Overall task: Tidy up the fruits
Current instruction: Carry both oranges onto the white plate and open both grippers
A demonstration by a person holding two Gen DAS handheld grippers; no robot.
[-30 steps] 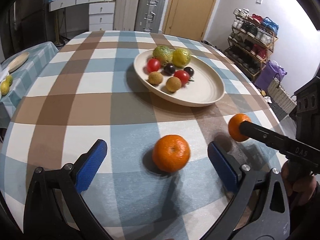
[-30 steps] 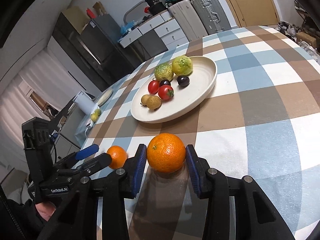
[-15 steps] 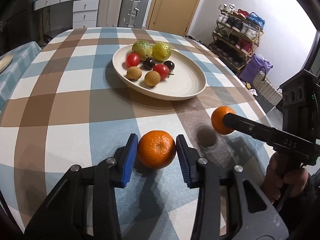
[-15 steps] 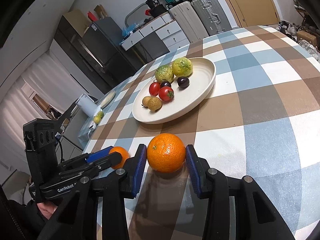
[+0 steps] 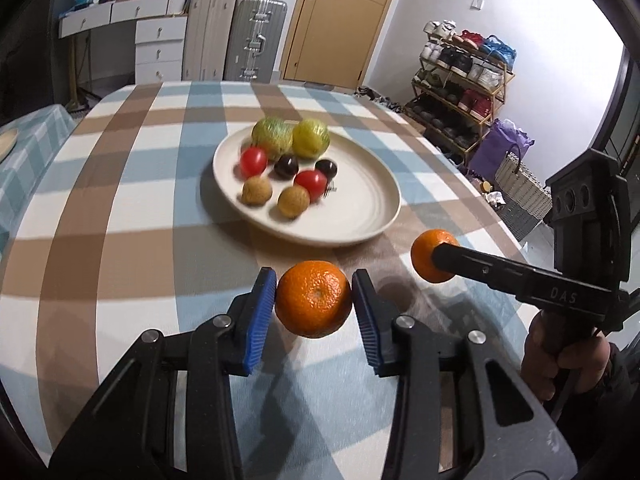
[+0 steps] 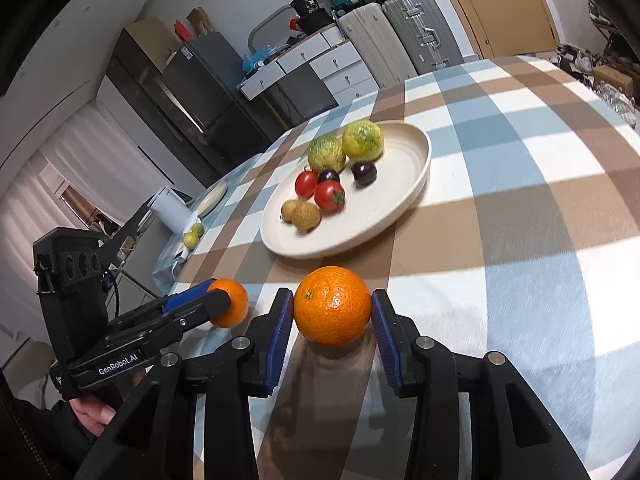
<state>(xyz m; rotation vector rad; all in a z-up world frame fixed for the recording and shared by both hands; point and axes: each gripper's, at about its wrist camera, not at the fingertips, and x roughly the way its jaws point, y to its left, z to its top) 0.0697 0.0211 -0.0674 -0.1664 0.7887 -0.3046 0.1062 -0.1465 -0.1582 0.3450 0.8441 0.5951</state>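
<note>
Between the blue pads of my left gripper [image 5: 314, 300] sits an orange [image 5: 313, 299], gripped and held just above the checked tablecloth. My right gripper [image 6: 332, 312] is shut on a second orange [image 6: 332, 306], also near the table's front edge. Each wrist view shows the other gripper: the right gripper [image 5: 438, 256] with its orange [image 5: 424, 254], the left gripper [image 6: 224, 306] with its orange [image 6: 234, 308]. Beyond both stands a cream plate [image 5: 360, 216] [image 6: 400, 184] holding two green-yellow citrus, two red tomatoes, two dark plums and two small brown fruits.
A hand [image 5: 552, 356] holds the right gripper's handle. A shoe rack [image 5: 460, 76], purple bag [image 5: 500, 148] and wicker basket [image 5: 520, 188] stand right of the table. Suitcases [image 5: 256, 40] and drawers [image 5: 160, 48] line the far wall. A side table carries a white jug [image 6: 170, 212].
My left gripper's jaws went from wide open around the orange to shut on it, then raised it off the cloth. The right gripper kept still with its orange.
</note>
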